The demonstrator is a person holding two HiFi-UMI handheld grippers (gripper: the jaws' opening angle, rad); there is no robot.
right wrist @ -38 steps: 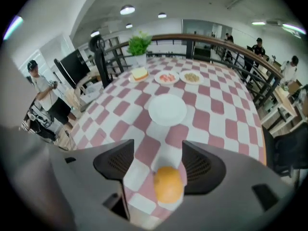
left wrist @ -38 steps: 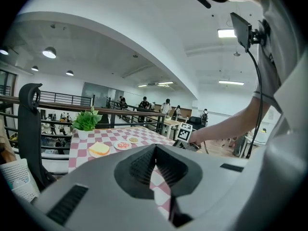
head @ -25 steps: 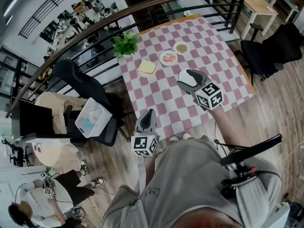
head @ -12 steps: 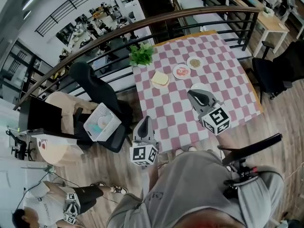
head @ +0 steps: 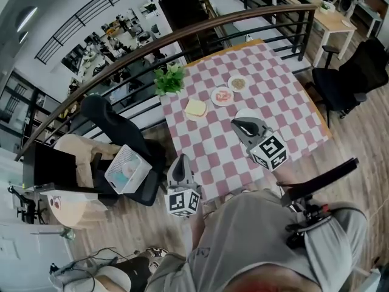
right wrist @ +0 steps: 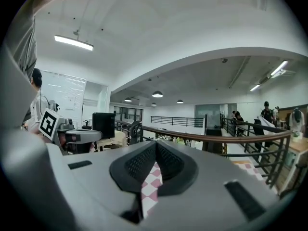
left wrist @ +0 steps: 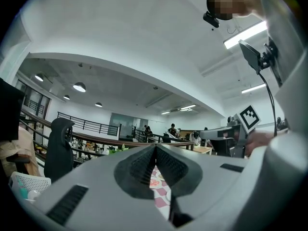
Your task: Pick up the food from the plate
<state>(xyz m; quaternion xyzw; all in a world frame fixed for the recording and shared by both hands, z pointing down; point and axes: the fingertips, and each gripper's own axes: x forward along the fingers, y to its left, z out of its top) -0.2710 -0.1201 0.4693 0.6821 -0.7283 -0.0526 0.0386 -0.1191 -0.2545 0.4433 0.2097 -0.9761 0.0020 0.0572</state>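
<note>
Grey right hand-held gripper point(head: 236, 124) hovers closed above the checked table point(head: 276, 81).

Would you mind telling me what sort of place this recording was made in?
Probably a mezzanine in an open-plan office or lab: a curved railing overlooks busy workstations on a lower floor, and black office chairs stand around a table with a checkered cloth.

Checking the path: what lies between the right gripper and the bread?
Only bare checkered cloth between right gripper and bread, seen in head view.
</note>
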